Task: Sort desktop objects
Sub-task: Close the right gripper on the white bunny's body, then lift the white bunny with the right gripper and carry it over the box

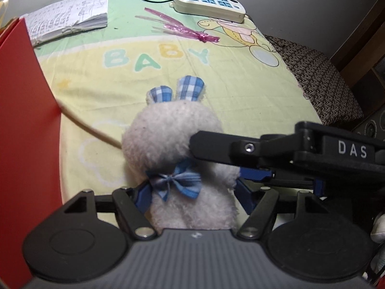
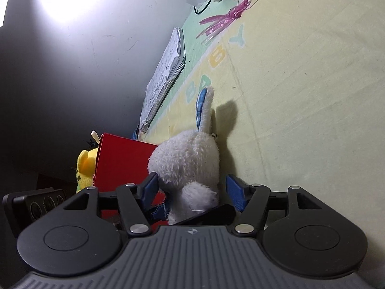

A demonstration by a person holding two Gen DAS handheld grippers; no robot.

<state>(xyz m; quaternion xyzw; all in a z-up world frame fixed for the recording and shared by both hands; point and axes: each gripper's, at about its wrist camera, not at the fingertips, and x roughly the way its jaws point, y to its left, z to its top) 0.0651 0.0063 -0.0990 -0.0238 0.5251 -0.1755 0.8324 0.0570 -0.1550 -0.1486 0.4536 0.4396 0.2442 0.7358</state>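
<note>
White plush rabbit [image 1: 178, 149], with blue-checked ears and a blue bow at its neck, is sitting between the blue-padded fingers of the left gripper [image 1: 192, 197], which is closing on its lower body on both sides just above the bench [image 1: 240, 96]. From the right, the right gripper [image 2: 192, 192] is reaching in across the toy at a right angle, one black finger lying against the side of the rabbit's head in the left wrist view; in its own view its blue pads are flanking the toy, the left pad touching the plush and the right one standing just apart, so the jaws are parted around it and not squeezing. A cartoon-printed cloth reading "BABY" is covering the bench. A red box [image 1: 21, 144] is standing at the left edge, near the rabbit, with a yellow plush toy [image 2: 85, 168] showing behind it in the right wrist view. Farther back, a handwritten notebook [image 1: 69, 14] is lying at the left, a pink plastic ribbon [image 1: 182, 27] in the middle, and a white power strip [image 1: 207, 3] with blue sockets along the far edge by the wall.
</note>
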